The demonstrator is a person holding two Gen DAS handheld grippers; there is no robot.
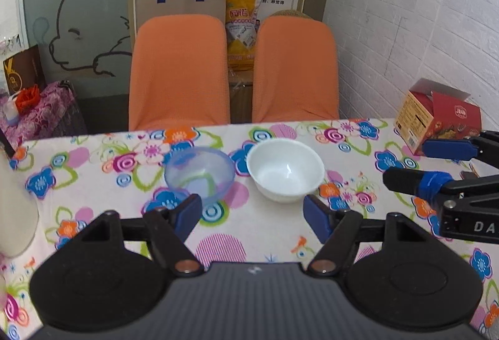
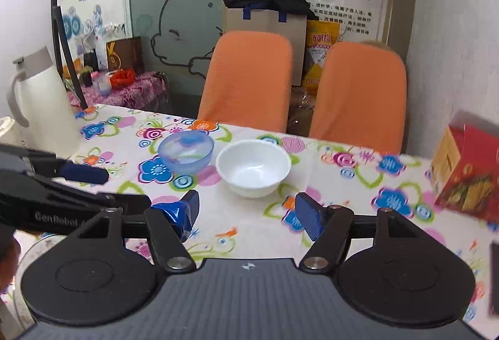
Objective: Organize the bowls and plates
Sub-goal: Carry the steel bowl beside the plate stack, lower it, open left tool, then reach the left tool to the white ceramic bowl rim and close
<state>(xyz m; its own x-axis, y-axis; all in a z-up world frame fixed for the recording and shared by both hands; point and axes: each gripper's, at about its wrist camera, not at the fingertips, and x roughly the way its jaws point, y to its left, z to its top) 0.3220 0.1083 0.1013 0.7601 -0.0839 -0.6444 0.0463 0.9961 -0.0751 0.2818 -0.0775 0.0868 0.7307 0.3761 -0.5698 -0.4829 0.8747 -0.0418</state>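
Note:
A white bowl (image 1: pixel 285 170) and a clear blue bowl (image 1: pixel 199 173) stand side by side on the flowered tablecloth (image 1: pixel 271 234), blue on the left. In the right wrist view the white bowl (image 2: pixel 253 168) and blue bowl (image 2: pixel 186 151) lie just ahead. My left gripper (image 1: pixel 254 215) is open and empty, just short of both bowls. My right gripper (image 2: pixel 246 213) is open and empty, just short of the white bowl. The right gripper also shows in the left wrist view (image 1: pixel 414 165), the left gripper in the right wrist view (image 2: pixel 118 188).
A red carton (image 1: pixel 436 118) stands at the table's right by the white wall. A white thermos jug (image 2: pixel 40 103) stands at the left. Two orange chairs (image 1: pixel 179 71) face the far table edge. A dark object (image 2: pixel 494 277) lies at the right edge.

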